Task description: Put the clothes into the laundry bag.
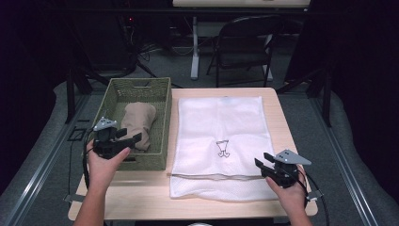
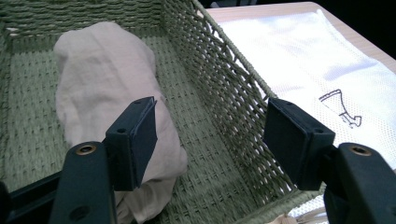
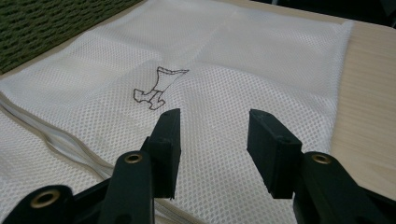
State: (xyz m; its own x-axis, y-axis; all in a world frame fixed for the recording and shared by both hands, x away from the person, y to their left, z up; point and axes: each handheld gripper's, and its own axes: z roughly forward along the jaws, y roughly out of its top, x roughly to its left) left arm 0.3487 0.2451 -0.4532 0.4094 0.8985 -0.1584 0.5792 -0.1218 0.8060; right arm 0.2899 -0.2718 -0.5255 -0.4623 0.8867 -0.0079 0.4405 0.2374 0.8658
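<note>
A green woven basket stands on the left of the table, with a rolled beige cloth lying inside it. To its right a white mesh laundry bag with a small black drawing lies flat, its zipper edge near the front. My left gripper hovers open over the basket's near end, just short of the beige cloth, nothing between its pads. Above the mesh bag's front right corner my right gripper is open and empty too.
The basket's right wall rises between the left gripper and the bag. Bare wooden table runs along the front edge and at the right. A folding chair and a table leg stand on the floor beyond the table.
</note>
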